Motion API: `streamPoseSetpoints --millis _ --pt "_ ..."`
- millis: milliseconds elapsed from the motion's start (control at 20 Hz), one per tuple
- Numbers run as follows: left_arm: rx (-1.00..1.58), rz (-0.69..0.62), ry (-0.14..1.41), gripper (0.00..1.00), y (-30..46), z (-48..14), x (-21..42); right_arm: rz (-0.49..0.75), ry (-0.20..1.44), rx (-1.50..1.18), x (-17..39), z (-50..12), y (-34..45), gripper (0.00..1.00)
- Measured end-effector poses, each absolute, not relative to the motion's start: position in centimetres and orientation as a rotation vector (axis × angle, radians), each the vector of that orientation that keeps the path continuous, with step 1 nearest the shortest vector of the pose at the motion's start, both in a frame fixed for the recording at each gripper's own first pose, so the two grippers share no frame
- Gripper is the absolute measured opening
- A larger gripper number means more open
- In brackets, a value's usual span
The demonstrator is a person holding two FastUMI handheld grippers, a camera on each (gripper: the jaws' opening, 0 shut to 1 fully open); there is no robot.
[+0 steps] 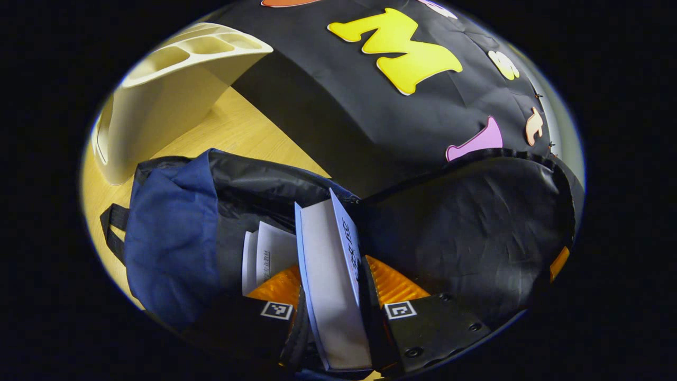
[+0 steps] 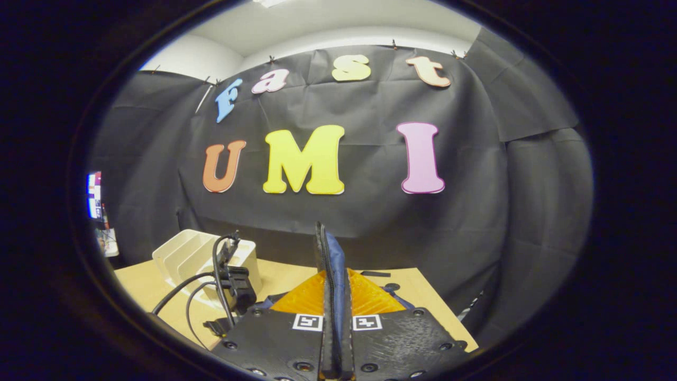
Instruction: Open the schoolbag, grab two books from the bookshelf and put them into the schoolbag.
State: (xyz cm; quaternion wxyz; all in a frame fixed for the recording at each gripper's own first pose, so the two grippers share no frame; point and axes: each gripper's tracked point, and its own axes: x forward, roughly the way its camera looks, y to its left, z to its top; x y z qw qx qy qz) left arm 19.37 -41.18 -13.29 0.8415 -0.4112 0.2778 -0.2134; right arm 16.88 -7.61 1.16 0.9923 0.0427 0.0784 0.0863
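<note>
While its mouth is being kept agape on the wooden table (image 1: 227, 127), the schoolbag (image 1: 174, 238), navy outside and black-lined within, is being fed a book (image 1: 330, 264). That white-paged volume is being gripped by the left gripper (image 1: 333, 304), both fingers being pressed against its covers, and it is being held edge-up over the bag's opening, its far end already past the zip line. Just to the left of this book, a second book (image 1: 264, 259) is being seen standing inside the bag, pale pages showing. Beyond the bag, toward the table's far edge, the cream bookshelf (image 1: 169, 95) is being shown with its slots lying bare.

In the right gripper view, the right gripper (image 2: 336, 317) is being clamped on the bag flap (image 2: 330, 275), a thin upright strip of blue fabric edged with a black zip, which is being lifted well above the bag. To the left of that flap, the left gripper's body (image 2: 235, 280) with trailing black cables (image 2: 185, 296) is being seen before the bookshelf (image 2: 195, 254).
</note>
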Motion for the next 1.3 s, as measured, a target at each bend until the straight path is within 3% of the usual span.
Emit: streamPoseSetpoints --millis 250,300,600,850,1300 --pt "-0.854 -0.391 0.64 0.64 -40.5 -16.0 19.4 0.146 0.195 0.089 16.3 -0.2 -8.6 0.07" --pt "-0.866 -0.404 0.636 0.7 -40.4 -15.8 19.5 0.143 0.203 0.09 16.3 -0.4 -8.7 0.06" --pt "-0.748 -0.429 0.635 0.81 -39.9 -15.6 19.5 0.122 0.227 0.058 15.5 -1.6 -9.0 0.06" --pt "-0.667 -0.352 0.632 0.83 -37.0 -16.0 19.9 0.11 0.254 0.05 14.9 -2.7 -9.5 0.06" --pt "-0.541 -0.33 0.568 0.84 -31.8 -14.5 18.2 0.082 0.282 0.007 14.2 -4.3 -9.4 0.06"
